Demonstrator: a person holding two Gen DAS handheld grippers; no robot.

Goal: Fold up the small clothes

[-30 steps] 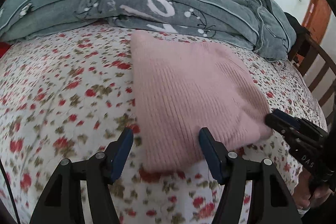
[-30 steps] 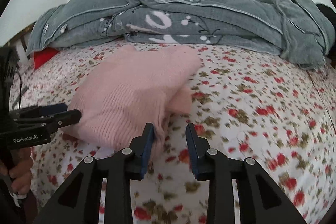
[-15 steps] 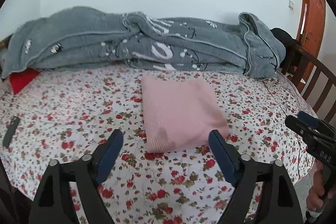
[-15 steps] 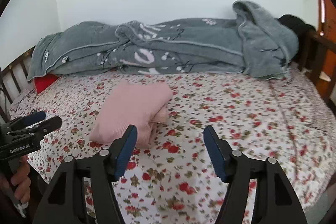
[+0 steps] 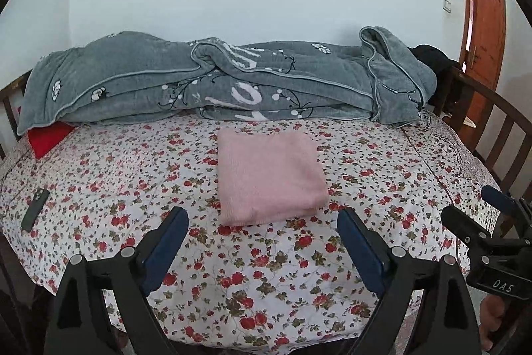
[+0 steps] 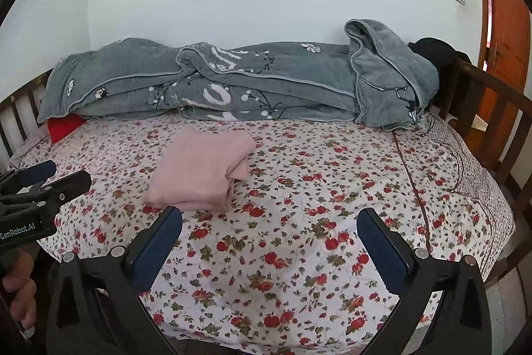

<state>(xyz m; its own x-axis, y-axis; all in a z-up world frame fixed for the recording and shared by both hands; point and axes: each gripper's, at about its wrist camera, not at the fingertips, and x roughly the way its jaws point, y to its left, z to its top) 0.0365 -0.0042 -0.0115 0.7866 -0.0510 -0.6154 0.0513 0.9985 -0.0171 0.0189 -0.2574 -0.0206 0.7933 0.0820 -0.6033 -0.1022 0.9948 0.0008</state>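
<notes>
A pink knitted garment (image 5: pixel 267 177) lies folded into a neat rectangle on the floral bedsheet (image 5: pixel 133 175); it also shows in the right wrist view (image 6: pixel 202 170). My left gripper (image 5: pixel 262 217) is open and empty, held back from the garment's near edge. My right gripper (image 6: pixel 269 218) is open and empty, to the right of the garment and well back from it. Each gripper shows at the edge of the other's view: the right gripper (image 5: pixel 472 208) and the left gripper (image 6: pixel 66 177).
A rumpled grey blanket (image 5: pixel 216 82) lies along the far side of the bed by the wall. A red item (image 5: pixel 48 138) peeks out at the far left. A dark phone (image 5: pixel 35 210) lies on the sheet at left. Wooden bed rails (image 5: pixel 492 122) and a door (image 5: pixel 485 15) are at right.
Both grippers have pulled back and up from the folded garment and opened wider. The garment now lies alone on the bed, farther away in both views.
</notes>
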